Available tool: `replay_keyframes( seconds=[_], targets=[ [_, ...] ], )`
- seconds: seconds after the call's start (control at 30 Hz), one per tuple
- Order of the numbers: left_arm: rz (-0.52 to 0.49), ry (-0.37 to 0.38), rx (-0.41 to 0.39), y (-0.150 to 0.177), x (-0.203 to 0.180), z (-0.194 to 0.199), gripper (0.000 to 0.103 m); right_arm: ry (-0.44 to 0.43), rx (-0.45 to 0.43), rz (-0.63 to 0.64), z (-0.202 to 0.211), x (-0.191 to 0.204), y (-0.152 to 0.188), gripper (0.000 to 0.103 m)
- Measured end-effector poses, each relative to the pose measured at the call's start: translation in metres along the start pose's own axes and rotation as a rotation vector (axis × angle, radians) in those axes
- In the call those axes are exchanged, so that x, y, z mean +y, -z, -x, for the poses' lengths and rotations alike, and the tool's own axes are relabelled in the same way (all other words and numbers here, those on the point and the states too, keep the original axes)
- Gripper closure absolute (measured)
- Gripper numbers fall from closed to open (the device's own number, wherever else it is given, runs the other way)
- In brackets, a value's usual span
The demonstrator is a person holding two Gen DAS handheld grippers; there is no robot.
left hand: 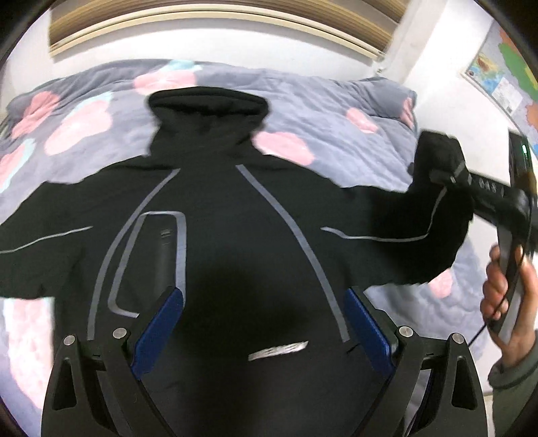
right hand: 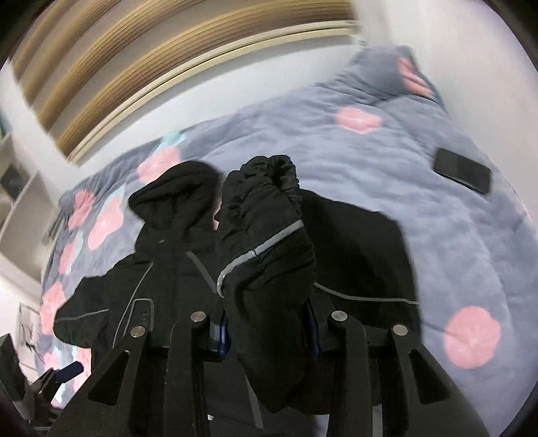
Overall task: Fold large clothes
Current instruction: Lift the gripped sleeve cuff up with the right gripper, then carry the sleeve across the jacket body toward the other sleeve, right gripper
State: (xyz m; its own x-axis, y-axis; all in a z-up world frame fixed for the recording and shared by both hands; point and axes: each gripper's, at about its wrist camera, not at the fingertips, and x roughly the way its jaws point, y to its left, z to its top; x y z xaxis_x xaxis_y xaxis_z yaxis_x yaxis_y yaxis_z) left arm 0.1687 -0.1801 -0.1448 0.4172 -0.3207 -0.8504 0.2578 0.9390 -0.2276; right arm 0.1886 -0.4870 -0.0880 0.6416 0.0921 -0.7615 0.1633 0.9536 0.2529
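Note:
A black hooded jacket [left hand: 235, 235] with grey reflective stripes lies spread flat on the bed, hood at the far end. My left gripper [left hand: 264, 322] is open, its blue pads [left hand: 158, 332] apart above the jacket's lower body, holding nothing. My right gripper [right hand: 269, 332] is shut on the jacket's right sleeve [right hand: 265, 242], which stands lifted above the jacket with the cuff up. In the left wrist view the right gripper [left hand: 450, 178] shows at the right with the sleeve [left hand: 433, 215] raised off the bed.
The bed has a grey-blue quilt [right hand: 386, 174] with pink flower shapes. A black phone [right hand: 462, 174] lies on the quilt to the right of the jacket. A white wall and wooden headboard strip [left hand: 215, 20] are behind. A map [left hand: 501, 77] hangs at right.

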Motion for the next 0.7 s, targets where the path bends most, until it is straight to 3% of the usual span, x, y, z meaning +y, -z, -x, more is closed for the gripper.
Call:
replay_keyframes(
  seconds=[0.3, 0.43, 0.7],
  targets=[
    [0.061, -0.045, 0.009, 0.014, 0.112, 0.027, 0.007, -0.01, 0.038, 0.109, -0.056, 0.157, 0.014, 0.065],
    [0.082, -0.046, 0.012, 0.013, 0.143, 0.027, 0.007, 0.034, 0.074, 0.185, -0.089, 0.211, 0.024, 0.065],
    [0.123, -0.04, 0.041, 0.009, 0.184, 0.008, 0.007, 0.021, 0.194, 0.299, -0.151, 0.297, 0.045, 0.064]
  ],
)
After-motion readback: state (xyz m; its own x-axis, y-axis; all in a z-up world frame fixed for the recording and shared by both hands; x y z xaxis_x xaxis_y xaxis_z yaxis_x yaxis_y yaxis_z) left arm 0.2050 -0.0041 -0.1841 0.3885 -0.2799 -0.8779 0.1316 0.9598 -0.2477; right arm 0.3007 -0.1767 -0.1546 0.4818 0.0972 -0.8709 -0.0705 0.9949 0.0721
